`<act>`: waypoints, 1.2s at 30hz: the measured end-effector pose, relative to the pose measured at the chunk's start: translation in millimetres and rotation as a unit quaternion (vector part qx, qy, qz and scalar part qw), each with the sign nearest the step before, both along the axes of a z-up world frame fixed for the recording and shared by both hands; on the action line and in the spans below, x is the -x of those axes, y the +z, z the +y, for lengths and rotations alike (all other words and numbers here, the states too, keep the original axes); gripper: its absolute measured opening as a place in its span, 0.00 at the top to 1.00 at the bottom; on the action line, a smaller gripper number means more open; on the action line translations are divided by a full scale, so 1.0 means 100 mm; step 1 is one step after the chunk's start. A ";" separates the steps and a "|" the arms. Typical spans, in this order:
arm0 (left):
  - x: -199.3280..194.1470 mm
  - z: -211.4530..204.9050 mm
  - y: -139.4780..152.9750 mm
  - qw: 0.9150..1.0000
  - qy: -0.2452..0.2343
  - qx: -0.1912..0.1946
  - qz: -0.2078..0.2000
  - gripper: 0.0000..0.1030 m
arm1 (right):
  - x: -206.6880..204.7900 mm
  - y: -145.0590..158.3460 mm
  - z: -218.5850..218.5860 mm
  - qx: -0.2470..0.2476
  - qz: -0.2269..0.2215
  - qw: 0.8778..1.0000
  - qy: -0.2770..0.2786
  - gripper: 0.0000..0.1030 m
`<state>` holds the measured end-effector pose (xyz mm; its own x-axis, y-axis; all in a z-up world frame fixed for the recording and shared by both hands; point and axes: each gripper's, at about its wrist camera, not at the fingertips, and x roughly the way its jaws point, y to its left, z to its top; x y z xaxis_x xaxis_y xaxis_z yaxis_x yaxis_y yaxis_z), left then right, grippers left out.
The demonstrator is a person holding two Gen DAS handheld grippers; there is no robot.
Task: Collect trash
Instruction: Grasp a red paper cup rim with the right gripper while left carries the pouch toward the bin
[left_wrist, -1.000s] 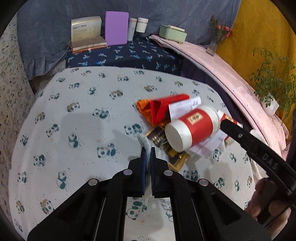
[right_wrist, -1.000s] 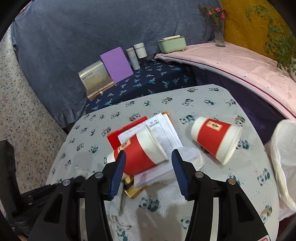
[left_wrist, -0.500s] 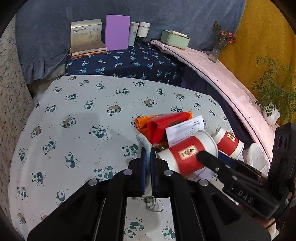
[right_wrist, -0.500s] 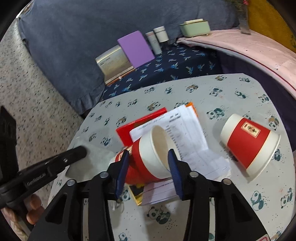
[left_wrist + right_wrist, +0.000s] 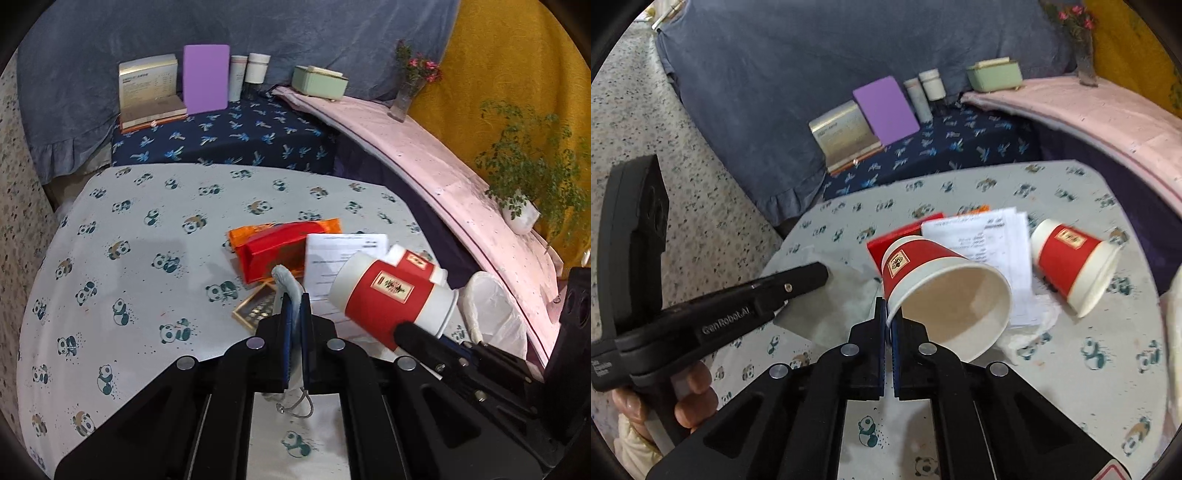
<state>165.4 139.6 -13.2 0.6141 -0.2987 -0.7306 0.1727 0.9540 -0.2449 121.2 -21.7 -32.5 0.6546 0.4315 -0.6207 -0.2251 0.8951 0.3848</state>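
My right gripper [image 5: 889, 314] is shut on the rim of a red and white paper cup [image 5: 938, 284] and holds it lifted over the panda-print table; the cup also shows in the left wrist view [image 5: 391, 299]. My left gripper [image 5: 294, 306] is shut on a pale grey face mask [image 5: 286, 282] whose ear loop hangs below the fingers. A second red cup [image 5: 1071, 258] lies on its side at the right. A red packet [image 5: 273, 251], an orange wrapper [image 5: 258, 230], white receipts [image 5: 340, 254] and a gold-edged wrapper [image 5: 255, 310] lie piled mid-table.
A white plastic bag [image 5: 491, 314] hangs open at the table's right edge. Books [image 5: 147, 88], a purple box [image 5: 205, 79], bottles [image 5: 255, 70] and a green box [image 5: 319, 81] stand on the back bench. A crumpled tissue [image 5: 1030, 328] lies by the receipts.
My right gripper closed on the cup's rim and lifted it off the pile. My left gripper, holding the mask, drew back and up a little.
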 end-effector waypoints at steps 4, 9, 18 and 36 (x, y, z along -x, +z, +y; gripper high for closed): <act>0.12 -0.22 0.14 1.000 -0.022 -0.002 -0.014 0.97 | 0.17 0.18 -0.24 0.000 -0.023 0.999 -0.035 0.97; 0.26 -0.57 0.29 0.998 -0.055 -0.009 -0.031 0.97 | 0.35 0.28 -0.56 -0.003 -0.035 0.996 -0.079 0.97; 0.44 -1.34 0.44 0.991 -0.120 -0.019 -0.050 0.97 | 0.69 0.31 -1.20 -0.008 -0.043 0.987 -0.153 0.97; 0.65 -2.87 0.37 0.968 -0.246 -0.019 -0.050 0.96 | 1.29 0.01 -2.51 -0.026 -0.026 0.951 -0.306 0.97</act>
<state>100.8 -147.3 24.3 0.4729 -0.5478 -0.6901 0.6297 0.7579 -0.1701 -7.4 -272.7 -31.1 0.8224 -0.0104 -0.5688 0.3115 0.8448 0.4349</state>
